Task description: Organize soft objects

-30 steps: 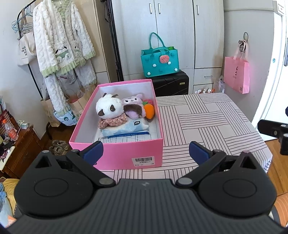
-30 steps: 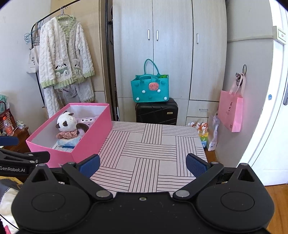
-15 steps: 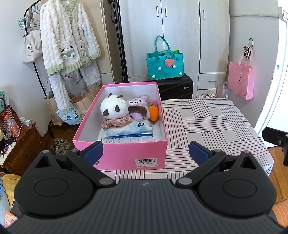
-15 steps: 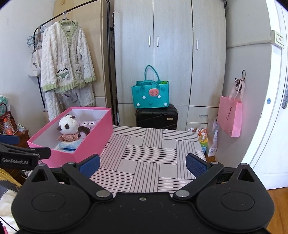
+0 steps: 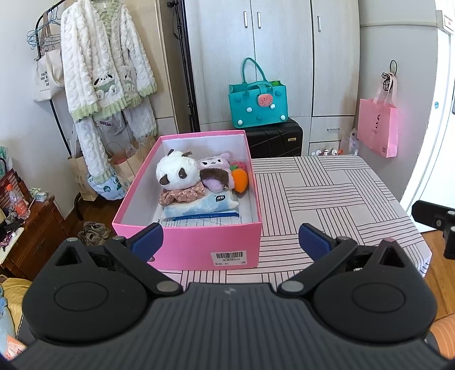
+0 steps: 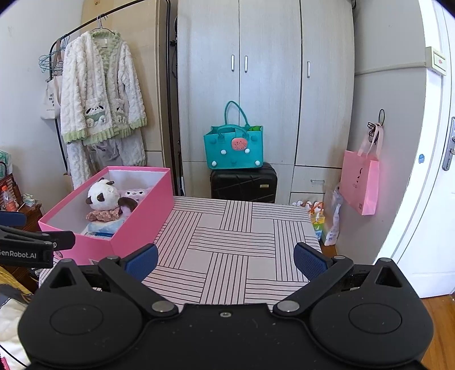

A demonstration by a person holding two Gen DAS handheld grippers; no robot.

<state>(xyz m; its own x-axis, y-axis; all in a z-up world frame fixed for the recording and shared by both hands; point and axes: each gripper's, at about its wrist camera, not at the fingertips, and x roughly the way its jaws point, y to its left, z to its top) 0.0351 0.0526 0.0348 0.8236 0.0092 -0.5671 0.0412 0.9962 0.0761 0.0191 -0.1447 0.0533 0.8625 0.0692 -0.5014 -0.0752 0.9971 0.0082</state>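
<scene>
On the striped surface (image 5: 327, 193) we find the soft toys (image 5: 196, 176) already boxed in the pink box (image 5: 199, 244), nothing loose beside it, both grippers' jaws wide and empty.

Pale grey wardrobe (image 6: 264, 94) across the back wall, with a black suitcase (image 6: 243, 182) at its foot and a teal bag (image 6: 233, 150) on top of that. To the left, a clothes rack (image 6: 119, 11) with a fluffy white robe (image 6: 99, 94) and a tote bag (image 6: 51, 99); low wooden cabinet (image 5: 31, 227) beneath, against a white wall. On the right, a pink bag (image 6: 359, 182) hung from a hook, a white door (image 6: 435, 170) beside it, wooden floor (image 6: 439, 327) below, all in bright daylight.
</scene>
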